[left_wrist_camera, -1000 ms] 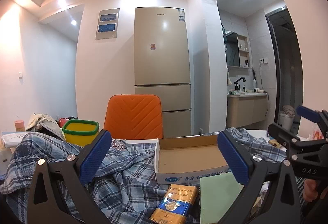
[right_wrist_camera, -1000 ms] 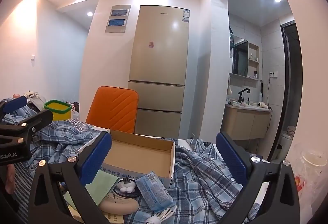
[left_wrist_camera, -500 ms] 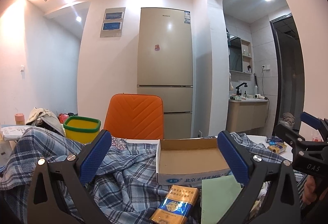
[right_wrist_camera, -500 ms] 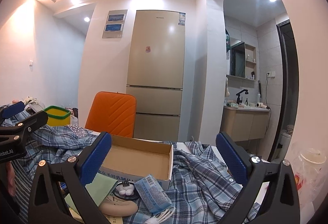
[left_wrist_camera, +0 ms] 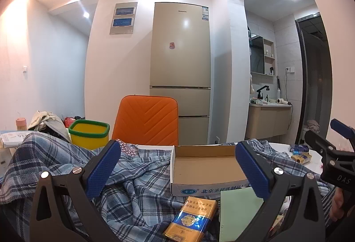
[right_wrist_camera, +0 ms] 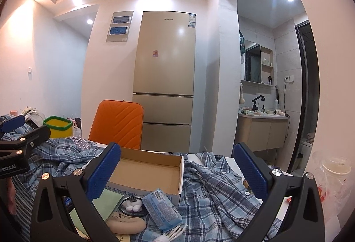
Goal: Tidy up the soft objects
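Observation:
A blue plaid shirt [left_wrist_camera: 137, 182] lies crumpled across the table, also in the right wrist view [right_wrist_camera: 217, 188]. An open, empty cardboard box [left_wrist_camera: 206, 166] sits on it, also in the right wrist view [right_wrist_camera: 146, 173]. My left gripper [left_wrist_camera: 177, 171] is open and empty above the shirt and box. My right gripper [right_wrist_camera: 176, 168] is open and empty above the box and shirt. A blue tissue pack [right_wrist_camera: 160, 208] and a beige soft pad [right_wrist_camera: 126, 225] lie near the box front. Each gripper shows at the edge of the other's view.
A gold cigarette carton [left_wrist_camera: 190, 217] and a green sheet [left_wrist_camera: 239, 211] lie in front of the box. An orange chair [left_wrist_camera: 146, 120], a yellow bin [left_wrist_camera: 88, 134] and a fridge [left_wrist_camera: 179, 78] stand behind. A plastic-wrapped cup [right_wrist_camera: 332, 177] stands at the right.
Both cameras have tilted upward a little, so the table sits lower in view. Both grippers stay open and empty.

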`<state>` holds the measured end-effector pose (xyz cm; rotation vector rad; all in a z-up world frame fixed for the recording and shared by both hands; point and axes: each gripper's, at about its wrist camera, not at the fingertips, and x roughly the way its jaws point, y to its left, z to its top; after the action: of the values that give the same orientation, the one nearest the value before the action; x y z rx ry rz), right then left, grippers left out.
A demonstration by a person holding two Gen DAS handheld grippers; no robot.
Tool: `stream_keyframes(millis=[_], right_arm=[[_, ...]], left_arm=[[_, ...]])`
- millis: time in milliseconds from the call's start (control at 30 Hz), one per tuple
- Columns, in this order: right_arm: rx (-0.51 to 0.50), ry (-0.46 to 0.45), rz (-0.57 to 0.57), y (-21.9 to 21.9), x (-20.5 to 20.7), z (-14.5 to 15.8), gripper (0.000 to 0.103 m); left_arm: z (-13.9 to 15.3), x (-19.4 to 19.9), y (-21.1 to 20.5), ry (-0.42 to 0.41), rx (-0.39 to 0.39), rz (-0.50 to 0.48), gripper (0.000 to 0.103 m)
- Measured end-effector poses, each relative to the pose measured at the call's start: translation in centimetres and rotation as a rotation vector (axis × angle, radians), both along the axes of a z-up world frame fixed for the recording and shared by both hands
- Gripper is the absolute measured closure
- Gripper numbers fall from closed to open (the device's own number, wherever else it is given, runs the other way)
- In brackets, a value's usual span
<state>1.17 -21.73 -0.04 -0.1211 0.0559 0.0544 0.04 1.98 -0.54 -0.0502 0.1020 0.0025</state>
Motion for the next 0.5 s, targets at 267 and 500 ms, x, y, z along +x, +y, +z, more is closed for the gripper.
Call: stream_keyframes(millis=[267,500], right_arm=[[0.007,0.0,0.002,0.06,0.08,0.03,0.0],[0.012,0.006,0.007,-0.08,0.19,0.08,0.0]], left_arm=[[0.06,-0.41,-0.29,-0.009,0.013,-0.001,0.0],[0.25,-0.48,-0.45,-0.009,0.019,-0.001,0.0]])
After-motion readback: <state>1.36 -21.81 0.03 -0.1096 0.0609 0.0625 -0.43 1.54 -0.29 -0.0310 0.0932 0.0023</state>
